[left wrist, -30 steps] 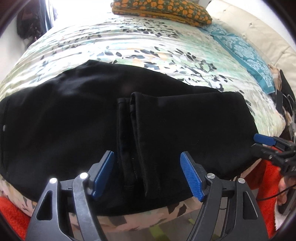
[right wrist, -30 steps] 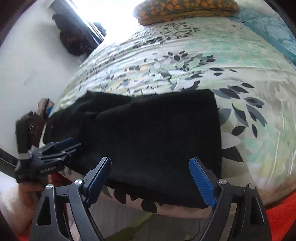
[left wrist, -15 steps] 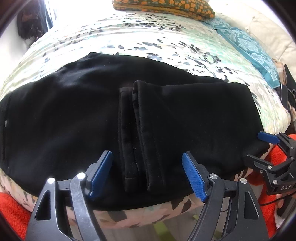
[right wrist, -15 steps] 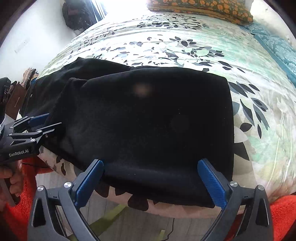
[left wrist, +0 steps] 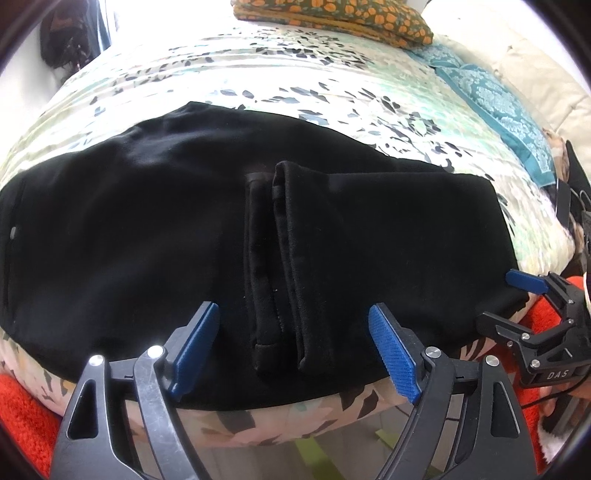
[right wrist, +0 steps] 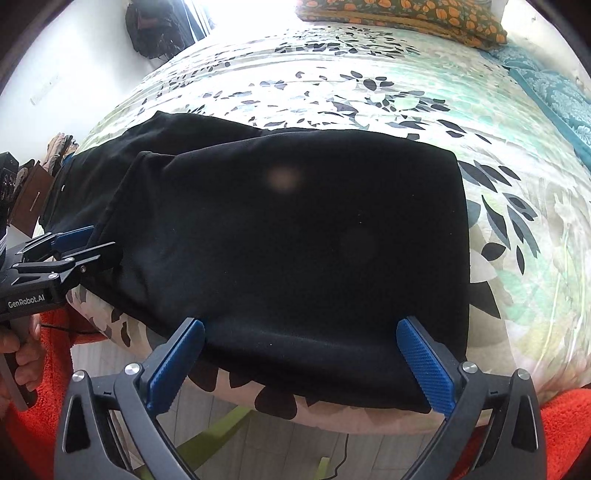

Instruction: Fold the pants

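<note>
Black pants (left wrist: 147, 236) lie flat along the near edge of a bed, with the leg ends folded back over the middle; the two hems (left wrist: 280, 258) lie side by side on top. My left gripper (left wrist: 295, 350) is open and empty, just short of the hems at the bed edge. My right gripper (right wrist: 301, 363) is open and empty at the near edge of the folded part (right wrist: 295, 236). The right gripper also shows in the left wrist view (left wrist: 517, 295), open. The left gripper shows in the right wrist view (right wrist: 74, 243), open.
The bed has a leaf-print cover (left wrist: 295, 81). An orange-patterned pillow (left wrist: 332, 18) lies at the far end and a teal cloth (left wrist: 498, 107) at the right. Red carpet (right wrist: 561, 424) and grey floor (right wrist: 295, 454) lie below the bed edge.
Both grippers have drawn back a little and lifted over the bed edge. The pants lie as before, with the folded leg ends unmoved.
</note>
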`<state>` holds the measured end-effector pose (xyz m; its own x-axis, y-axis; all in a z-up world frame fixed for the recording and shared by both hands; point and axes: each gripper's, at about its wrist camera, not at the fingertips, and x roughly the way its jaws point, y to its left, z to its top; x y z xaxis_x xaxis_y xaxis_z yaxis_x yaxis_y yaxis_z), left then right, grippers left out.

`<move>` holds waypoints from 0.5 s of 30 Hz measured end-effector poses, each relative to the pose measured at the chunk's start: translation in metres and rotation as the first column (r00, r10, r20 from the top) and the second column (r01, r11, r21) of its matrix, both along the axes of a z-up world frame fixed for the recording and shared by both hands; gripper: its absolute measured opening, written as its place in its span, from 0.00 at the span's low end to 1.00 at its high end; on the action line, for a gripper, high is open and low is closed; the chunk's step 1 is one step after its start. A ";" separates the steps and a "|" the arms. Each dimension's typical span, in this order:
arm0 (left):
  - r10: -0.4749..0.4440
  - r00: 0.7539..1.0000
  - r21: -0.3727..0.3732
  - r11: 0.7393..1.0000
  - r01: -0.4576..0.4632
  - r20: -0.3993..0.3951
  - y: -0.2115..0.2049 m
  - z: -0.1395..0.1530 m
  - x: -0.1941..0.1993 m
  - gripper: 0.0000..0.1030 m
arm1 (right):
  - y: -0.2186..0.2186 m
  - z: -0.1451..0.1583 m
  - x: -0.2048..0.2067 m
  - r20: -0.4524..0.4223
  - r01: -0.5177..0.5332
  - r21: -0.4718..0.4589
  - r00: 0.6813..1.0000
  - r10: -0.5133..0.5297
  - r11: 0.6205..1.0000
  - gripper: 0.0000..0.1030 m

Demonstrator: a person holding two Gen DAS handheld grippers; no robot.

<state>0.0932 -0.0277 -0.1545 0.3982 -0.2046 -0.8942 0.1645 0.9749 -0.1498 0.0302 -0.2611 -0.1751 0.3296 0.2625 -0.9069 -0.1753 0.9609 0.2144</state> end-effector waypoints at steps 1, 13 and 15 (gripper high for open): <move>0.004 1.000 -0.006 1.000 -0.004 0.003 0.001 0.001 -0.001 0.82 | 0.000 0.000 0.000 0.001 0.000 -0.001 1.000 0.000 1.000 1.00; 0.008 0.996 -0.061 0.998 -0.003 0.092 0.010 0.027 -0.014 0.83 | 0.018 0.030 -0.012 0.194 -0.055 -0.123 0.978 0.079 0.991 1.00; 0.012 0.995 -0.060 0.998 -0.005 0.103 0.011 0.029 -0.015 0.83 | 0.020 0.037 -0.013 0.235 -0.060 -0.123 0.968 0.088 0.991 1.00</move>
<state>0.0780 -0.0169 -0.1252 0.4899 -0.2524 -0.8345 0.1739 0.9662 -0.1902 0.0175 -0.2412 -0.1378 0.5242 0.1938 -0.8292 -0.2796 0.9589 0.0474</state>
